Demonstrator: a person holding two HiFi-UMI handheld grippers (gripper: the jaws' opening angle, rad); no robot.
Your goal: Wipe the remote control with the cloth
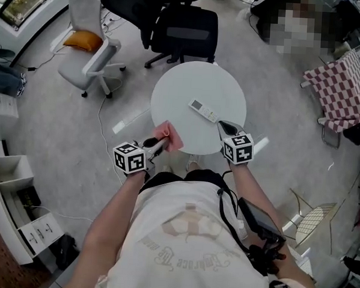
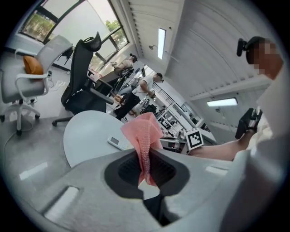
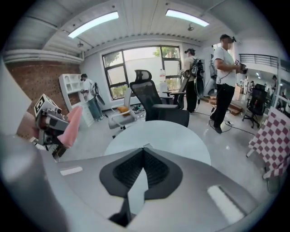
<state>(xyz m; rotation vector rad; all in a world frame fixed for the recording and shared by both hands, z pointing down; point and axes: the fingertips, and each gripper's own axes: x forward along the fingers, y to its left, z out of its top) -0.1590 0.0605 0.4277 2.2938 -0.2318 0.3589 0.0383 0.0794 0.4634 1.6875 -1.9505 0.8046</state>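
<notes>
left claw (image 1: 161, 144): clamped on cloth (image 1: 171, 136) | right claw (image 1: 221, 124): closed, empty

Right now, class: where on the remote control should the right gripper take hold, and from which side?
Probably grip the remote control across its narrow width, near the end closest to the right gripper, coming down from above. It lies flat on the table, so only its long edges offer the jaws purchase; now shut, they must open first.

We see a pink cloth (image 1: 168, 135), a white remote control (image 1: 204, 110) on a white counter (image 1: 183, 89), and a maroon-and-white chequered cover (image 1: 342, 89) far right. The left gripper (image 1: 159, 144) and right gripper (image 1: 223, 126) are marked in black-and-white squares.
</notes>
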